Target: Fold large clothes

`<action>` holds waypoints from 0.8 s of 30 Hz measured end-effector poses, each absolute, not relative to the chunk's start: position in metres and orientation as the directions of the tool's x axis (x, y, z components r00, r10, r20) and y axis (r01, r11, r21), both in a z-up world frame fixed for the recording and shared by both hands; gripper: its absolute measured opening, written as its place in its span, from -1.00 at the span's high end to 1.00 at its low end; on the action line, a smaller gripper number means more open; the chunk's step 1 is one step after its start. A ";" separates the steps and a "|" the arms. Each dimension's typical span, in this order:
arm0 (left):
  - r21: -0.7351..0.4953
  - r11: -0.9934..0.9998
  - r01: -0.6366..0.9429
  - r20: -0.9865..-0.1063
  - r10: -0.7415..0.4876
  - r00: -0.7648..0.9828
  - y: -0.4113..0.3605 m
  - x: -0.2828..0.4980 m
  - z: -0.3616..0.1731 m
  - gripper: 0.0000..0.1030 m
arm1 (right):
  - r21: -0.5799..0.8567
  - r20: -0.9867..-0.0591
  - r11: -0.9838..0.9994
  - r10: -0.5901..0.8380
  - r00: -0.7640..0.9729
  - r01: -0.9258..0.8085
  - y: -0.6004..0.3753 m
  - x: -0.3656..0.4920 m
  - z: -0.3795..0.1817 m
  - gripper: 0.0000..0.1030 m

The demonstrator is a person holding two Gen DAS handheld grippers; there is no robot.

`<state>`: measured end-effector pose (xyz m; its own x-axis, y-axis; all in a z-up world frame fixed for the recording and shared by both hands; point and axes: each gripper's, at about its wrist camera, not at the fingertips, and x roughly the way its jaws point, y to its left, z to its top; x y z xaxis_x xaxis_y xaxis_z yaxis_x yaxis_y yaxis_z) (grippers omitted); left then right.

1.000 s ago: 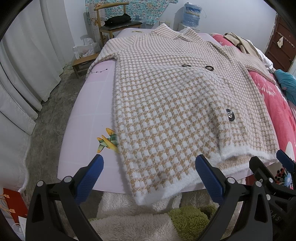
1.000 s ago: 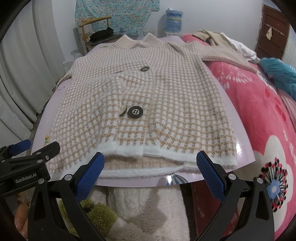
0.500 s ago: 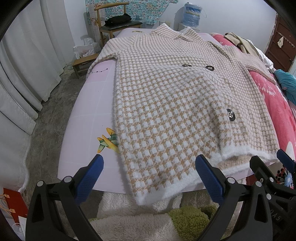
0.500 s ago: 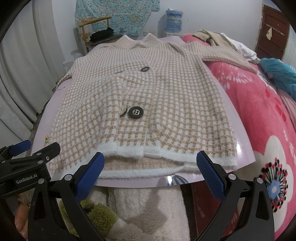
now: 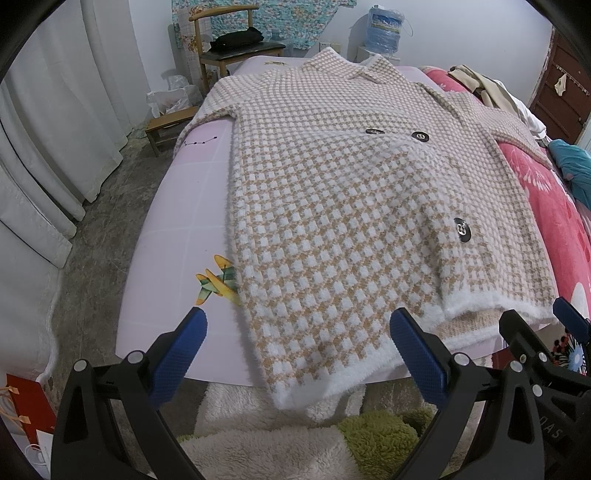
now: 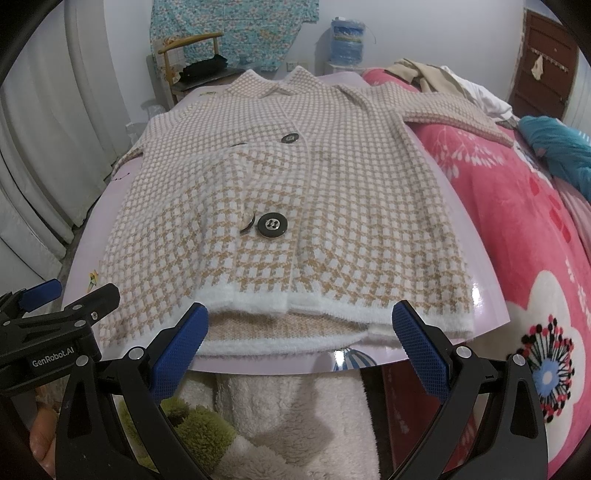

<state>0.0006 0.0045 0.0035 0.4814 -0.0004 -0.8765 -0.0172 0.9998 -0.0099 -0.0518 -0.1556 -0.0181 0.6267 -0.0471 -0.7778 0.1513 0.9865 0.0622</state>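
"GenRobot.AI" is printed in white on the black body of the left tongs, seen in the right wrist view. The letters "DAS" are partly read on the right tongs in the left wrist view.

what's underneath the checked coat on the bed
A pale pink mat lies under the checked coat, with a printed airplane half covered at its edge. Anything under its middle is hidden.

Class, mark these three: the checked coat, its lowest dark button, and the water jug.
checked coat [image 5: 332, 229], left wrist view, front panel.
lowest dark button [image 6: 272, 225], right wrist view, centre.
water jug [image 5: 384, 31], left wrist view, body.
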 end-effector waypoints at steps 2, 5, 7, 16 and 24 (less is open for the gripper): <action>-0.011 1.000 -0.017 -0.877 -0.001 0.480 0.005 0.001 0.003 -0.89 | 0.062 -0.778 0.987 -0.047 0.626 0.151 -0.156 -0.052 -0.019 -0.85; -0.012 1.000 -0.016 -0.878 -0.003 0.478 0.005 0.001 0.003 -0.89 | 0.062 -0.778 0.987 -0.048 0.626 0.152 -0.155 -0.052 -0.019 -0.85; -0.013 1.000 -0.017 -0.878 -0.004 0.478 0.007 0.002 0.003 -0.89 | 0.062 -0.778 0.986 -0.048 0.627 0.152 -0.155 -0.052 -0.019 -0.85; -0.039 0.999 -0.005 -0.881 -0.032 0.472 0.017 0.005 -0.001 -0.89 | 0.047 -0.779 0.988 -0.058 0.625 0.149 -0.148 -0.049 -0.016 -0.85; -0.022 0.999 0.037 -0.869 -0.037 0.493 0.016 0.012 0.002 -0.89 | 0.042 -0.767 0.986 -0.072 0.637 0.162 -0.147 -0.045 -0.015 -0.85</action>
<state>0.0122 0.0161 0.0017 0.4929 -0.0374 -0.8693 0.0368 0.9991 -0.0221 -0.0445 -0.1465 -0.0154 0.6371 -0.0716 -0.7675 0.1618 0.9859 0.0424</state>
